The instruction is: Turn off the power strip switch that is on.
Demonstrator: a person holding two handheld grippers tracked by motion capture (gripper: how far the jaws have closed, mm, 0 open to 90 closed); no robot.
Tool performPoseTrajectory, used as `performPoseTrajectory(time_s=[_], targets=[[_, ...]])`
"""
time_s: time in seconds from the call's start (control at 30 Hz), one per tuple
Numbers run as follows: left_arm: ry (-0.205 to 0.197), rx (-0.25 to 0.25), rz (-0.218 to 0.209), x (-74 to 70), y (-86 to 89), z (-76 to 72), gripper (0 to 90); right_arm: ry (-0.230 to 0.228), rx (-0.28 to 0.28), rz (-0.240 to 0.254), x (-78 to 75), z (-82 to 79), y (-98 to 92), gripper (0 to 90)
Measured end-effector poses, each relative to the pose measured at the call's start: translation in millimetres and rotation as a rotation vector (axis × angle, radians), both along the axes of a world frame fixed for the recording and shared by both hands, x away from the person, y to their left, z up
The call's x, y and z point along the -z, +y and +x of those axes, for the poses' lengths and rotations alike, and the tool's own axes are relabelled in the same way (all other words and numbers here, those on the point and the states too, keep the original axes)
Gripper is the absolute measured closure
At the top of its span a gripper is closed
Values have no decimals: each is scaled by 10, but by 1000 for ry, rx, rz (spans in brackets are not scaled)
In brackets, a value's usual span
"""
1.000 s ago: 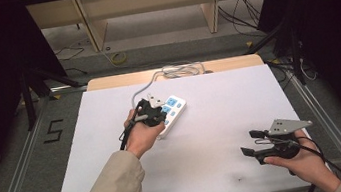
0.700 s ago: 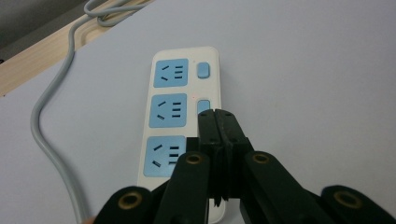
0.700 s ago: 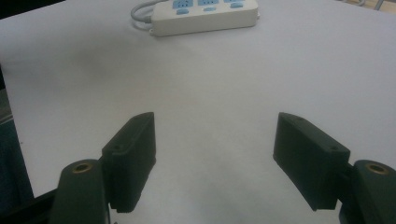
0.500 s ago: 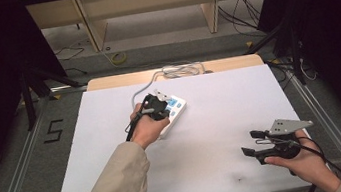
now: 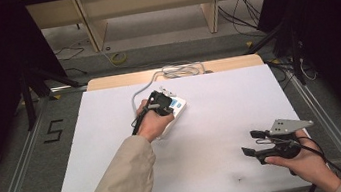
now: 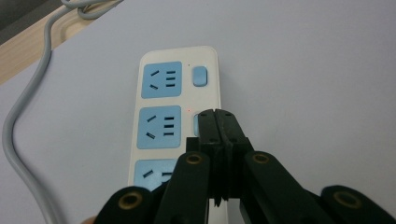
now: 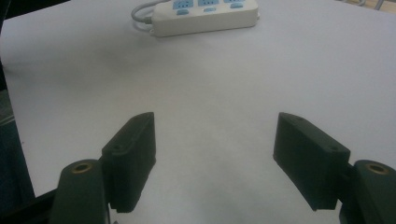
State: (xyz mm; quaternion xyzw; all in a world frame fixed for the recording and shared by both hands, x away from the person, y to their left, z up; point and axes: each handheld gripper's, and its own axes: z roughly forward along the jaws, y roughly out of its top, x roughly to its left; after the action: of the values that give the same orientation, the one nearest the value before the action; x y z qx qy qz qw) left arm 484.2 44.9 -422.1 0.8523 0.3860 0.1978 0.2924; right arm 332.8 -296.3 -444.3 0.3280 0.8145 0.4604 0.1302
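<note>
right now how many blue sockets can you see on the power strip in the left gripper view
3 on the power strip: far socket, middle socket, near socket partly cut off behind the shut left gripper. More may be hidden below the jaws.

A black "5" point(image 5: 54, 131) is marked on the grey floor point(image 5: 16, 163) left of the counter point(image 5: 212, 120). No other text can be read.

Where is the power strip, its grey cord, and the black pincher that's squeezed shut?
power strip point(image 6: 166, 121), left gripper view, middle blue socket.
grey cord point(image 6: 16, 116), left gripper view, the bend beside the strip.
left gripper point(image 6: 216, 120), left gripper view, tips of its shut jaws.
</note>
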Motion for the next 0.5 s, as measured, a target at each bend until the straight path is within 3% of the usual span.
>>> performPoseTrajectory(time_s=[0.5], targets=[[18,-12,12,95,-38,145,899,8,0,3,6,7,-3,301]])
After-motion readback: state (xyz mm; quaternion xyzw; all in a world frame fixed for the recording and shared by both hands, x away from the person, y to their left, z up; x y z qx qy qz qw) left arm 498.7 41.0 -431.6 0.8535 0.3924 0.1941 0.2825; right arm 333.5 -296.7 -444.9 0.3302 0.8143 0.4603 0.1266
